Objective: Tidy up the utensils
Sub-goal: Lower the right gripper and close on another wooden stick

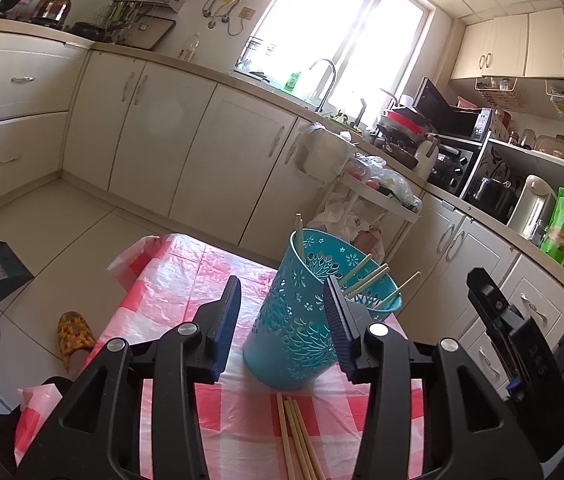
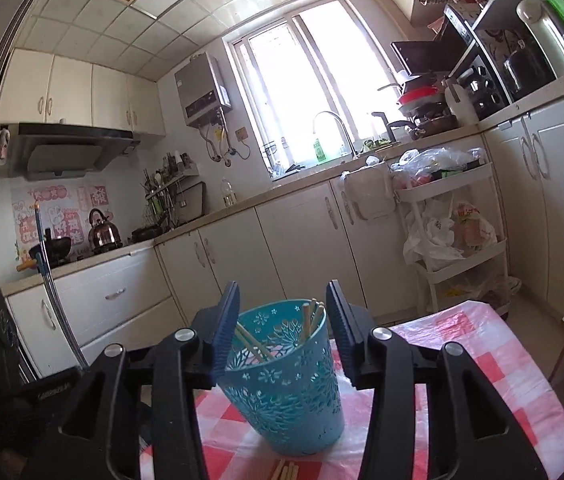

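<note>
A teal perforated utensil holder [image 1: 301,320] stands on the red-and-white checked table [image 1: 202,280] and holds several wooden chopsticks [image 1: 365,278]. More chopsticks [image 1: 297,436] lie flat on the cloth in front of it. My left gripper [image 1: 282,304] is open and empty, its jaws just short of the holder. The right gripper's body [image 1: 517,348] shows at the right edge. In the right wrist view the holder [image 2: 282,380] sits between the open jaws of my right gripper [image 2: 282,312], with chopsticks [image 2: 309,318] inside and loose ones [image 2: 287,470] at the bottom edge.
Cream cabinets [image 1: 202,140] and a sink with tap [image 1: 323,80] run along the far wall. A white trolley [image 2: 453,216] with plastic bags stands beyond the table. A yellow slipper [image 1: 74,332] lies on the floor at left.
</note>
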Demonstrator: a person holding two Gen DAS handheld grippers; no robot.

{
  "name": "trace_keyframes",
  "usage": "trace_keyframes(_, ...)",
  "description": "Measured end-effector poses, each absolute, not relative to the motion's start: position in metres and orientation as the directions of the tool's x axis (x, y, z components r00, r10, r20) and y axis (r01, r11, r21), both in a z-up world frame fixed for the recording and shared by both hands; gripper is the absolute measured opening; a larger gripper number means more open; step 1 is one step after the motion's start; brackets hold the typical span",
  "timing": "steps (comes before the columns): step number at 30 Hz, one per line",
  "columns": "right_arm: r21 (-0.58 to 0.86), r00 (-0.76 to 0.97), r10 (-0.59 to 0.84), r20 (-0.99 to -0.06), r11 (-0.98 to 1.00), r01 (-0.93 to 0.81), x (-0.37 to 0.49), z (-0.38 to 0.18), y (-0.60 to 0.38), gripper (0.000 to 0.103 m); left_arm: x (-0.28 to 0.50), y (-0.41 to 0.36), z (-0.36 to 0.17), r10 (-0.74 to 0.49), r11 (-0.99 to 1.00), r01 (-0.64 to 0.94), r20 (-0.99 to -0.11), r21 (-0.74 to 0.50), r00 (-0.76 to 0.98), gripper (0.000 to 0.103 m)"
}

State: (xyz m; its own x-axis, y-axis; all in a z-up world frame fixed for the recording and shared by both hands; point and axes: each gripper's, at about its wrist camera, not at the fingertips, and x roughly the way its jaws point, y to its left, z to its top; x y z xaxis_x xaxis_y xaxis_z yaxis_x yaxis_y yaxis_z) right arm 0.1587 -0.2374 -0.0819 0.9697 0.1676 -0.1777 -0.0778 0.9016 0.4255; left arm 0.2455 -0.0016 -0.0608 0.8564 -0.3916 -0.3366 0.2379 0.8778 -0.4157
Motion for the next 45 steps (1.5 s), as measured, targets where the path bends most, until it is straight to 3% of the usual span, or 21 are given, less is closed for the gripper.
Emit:
trace_keyframes(9,0.333,0.809,0.237,-0.539,0.942,-0.054,0.145,-0.139,-0.212,0.050,0.250,-0.006,-0.070,-0.373,0.898,0.216,-0.405,-0.383,0.835,0.043)
trace_keyframes(12,0.314,0.745,0.244,-0.620,0.948,-0.049,0.146,-0.155,-0.206,0.038,0.254,-0.008,-0.078,-0.351,0.915,0.196,-0.456,-0.352,0.818,0.045)
trace_keyframes(17,0.268,0.641,0.248,-0.727,0.961,-0.068,0.159,-0.175,-0.192,0.029,0.265,-0.010,-0.104,-0.310,0.945,0.172,-0.597,-0.278,0.740,0.045)
trace_keyframes(26,0.239,0.528,0.271,-0.805,0.962,-0.129,0.171,-0.200,-0.167,0.021,0.269,-0.042,-0.145,-0.300,0.950,0.261,-0.745,-0.174,0.596,0.045)
trace_keyframes(35,0.184,0.487,0.230,-0.843,0.973,-0.142,0.167,-0.208,-0.166,0.011,0.269,-0.074,-0.161,-0.317,0.921,0.367,-0.798,-0.131,0.512,0.045)
trace_keyframes(45,0.235,0.481,0.264,-0.836,0.965,-0.120,0.169,-0.209,-0.181,0.011,0.277,-0.101,-0.173,-0.264,0.902,0.430,-0.833,-0.035,0.487,0.045)
